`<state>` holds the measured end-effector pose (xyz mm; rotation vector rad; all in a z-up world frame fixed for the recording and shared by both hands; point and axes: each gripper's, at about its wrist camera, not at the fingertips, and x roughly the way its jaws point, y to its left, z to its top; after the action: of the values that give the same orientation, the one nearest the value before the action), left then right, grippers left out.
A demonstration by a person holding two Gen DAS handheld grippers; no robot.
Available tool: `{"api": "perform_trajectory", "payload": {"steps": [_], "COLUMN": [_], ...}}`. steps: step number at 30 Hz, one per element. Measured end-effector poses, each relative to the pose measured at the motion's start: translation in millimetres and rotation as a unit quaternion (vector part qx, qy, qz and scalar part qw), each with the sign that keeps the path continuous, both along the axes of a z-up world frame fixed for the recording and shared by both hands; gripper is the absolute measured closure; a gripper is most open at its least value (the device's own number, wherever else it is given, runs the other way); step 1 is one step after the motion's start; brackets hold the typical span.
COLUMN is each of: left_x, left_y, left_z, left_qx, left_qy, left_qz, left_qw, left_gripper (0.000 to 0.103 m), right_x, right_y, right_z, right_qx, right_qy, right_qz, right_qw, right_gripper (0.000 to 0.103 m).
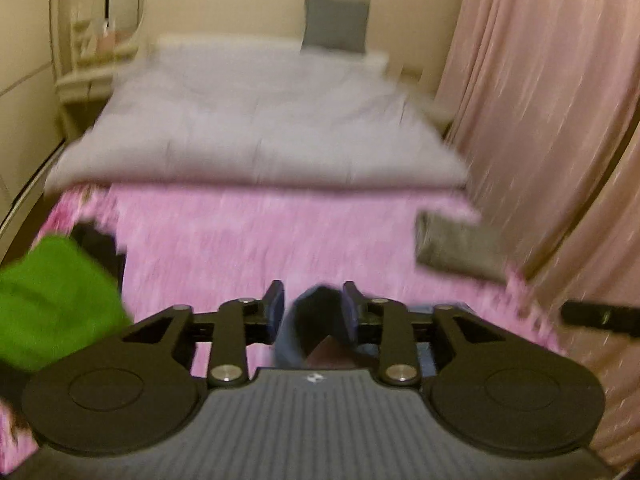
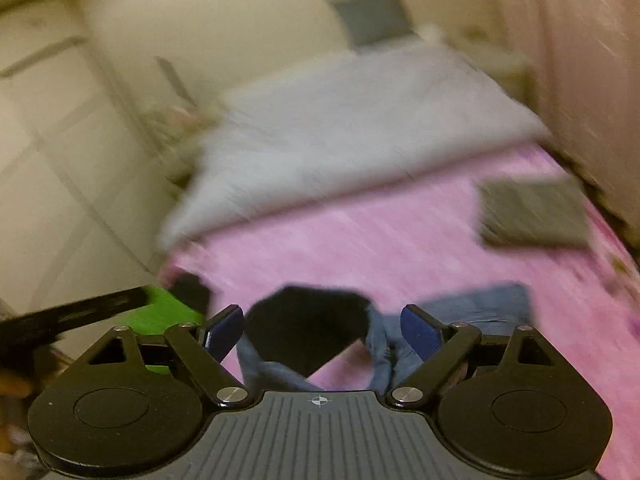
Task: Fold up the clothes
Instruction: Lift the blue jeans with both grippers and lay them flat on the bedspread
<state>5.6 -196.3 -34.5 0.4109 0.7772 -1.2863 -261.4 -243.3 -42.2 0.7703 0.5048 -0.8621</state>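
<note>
Both tools up over the pink bed, jeans in the middle of it all, everything pretty blurry.

Left to right: a green garment (image 1: 52, 296) sits at the bed's (image 1: 248, 240) near left corner with something black (image 2: 192, 292) beside it. The left tool (image 1: 314, 306) has its fingers partly apart with a loop of the blue jeans (image 1: 316, 324) sitting between them, though I can't tell if it's actually pinching the fabric. The right tool (image 2: 322, 330) is spread wide, gripping nothing, jeans (image 2: 476, 306) lying on the bed under and just past it. A folded grey-olive garment (image 2: 532, 216) lies by the right edge, and a pale duvet (image 1: 256, 120) covers the far half.
</note>
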Motion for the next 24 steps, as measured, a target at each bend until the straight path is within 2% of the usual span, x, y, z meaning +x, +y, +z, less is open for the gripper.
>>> {"api": "perform_trajectory", "payload": {"steps": [4,7,11,17,24], "left_x": [-20,-34,-51,-54,-22], "left_y": [37,64,78,98,128], "left_z": [-37,-63,-82,-76,-78], "left_qx": [0.063,0.109,0.146,0.151,0.160], "left_qy": [0.018,0.028,0.009,-0.034,-0.025], "left_qz": [-0.008,-0.020,-0.058,-0.116,-0.134], "left_qw": [0.9978,0.9935,0.9875,0.9811,0.9777], "left_gripper": [0.070,0.070,0.069,0.058,0.057], "right_x": [-57,-92,-118,-82,-40], "right_y": [17,39,66,106,159], "right_z": [-46,-64,-83,-105,-119], "right_qx": [0.056,0.077,0.119,0.176,0.191], "right_qy": [0.067,0.107,0.118,0.130,0.139], "right_qz": [-0.045,-0.067,-0.099,-0.115,-0.122], "right_qw": [0.995,0.989,0.981,0.969,0.964], "right_gripper": [0.015,0.015,0.015,0.015,0.015]}}
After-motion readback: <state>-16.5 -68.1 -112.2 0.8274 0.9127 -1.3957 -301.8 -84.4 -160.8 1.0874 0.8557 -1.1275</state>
